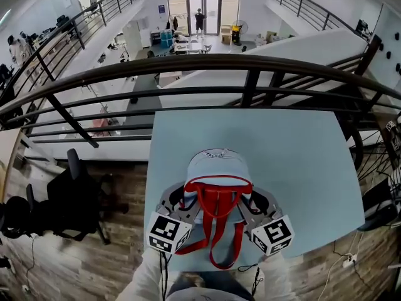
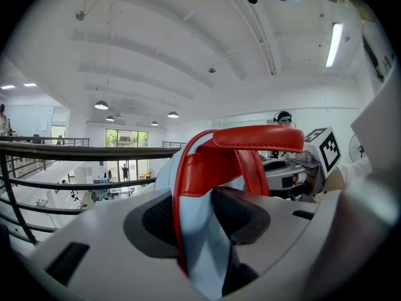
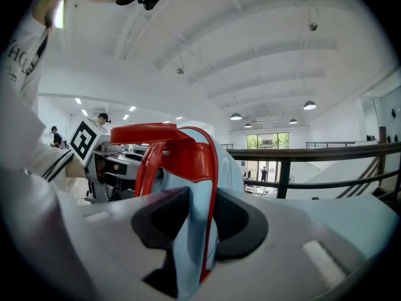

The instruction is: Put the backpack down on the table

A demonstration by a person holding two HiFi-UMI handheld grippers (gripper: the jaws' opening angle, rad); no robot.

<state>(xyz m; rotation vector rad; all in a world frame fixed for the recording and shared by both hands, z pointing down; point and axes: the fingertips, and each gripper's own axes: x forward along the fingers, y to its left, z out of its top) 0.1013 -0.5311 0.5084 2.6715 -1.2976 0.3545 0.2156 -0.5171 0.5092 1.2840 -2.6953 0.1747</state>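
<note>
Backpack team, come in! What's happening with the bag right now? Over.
Jaws of left gripper and right gripper clamped on the backpack by its straps. It hangs upright over the table, near edge; touchdown unclear. Nothing in the way.

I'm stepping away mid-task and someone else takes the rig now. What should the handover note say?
Left claw: shut on a strap of the backpack.
Right claw: shut on the other strap.
Backpack: held between both claws over the near part of the table. Whether its base touches the top cannot be told.
Done: the backpack is over the table.
Left to do: set it down fully, open both claws, pull them clear.
</note>
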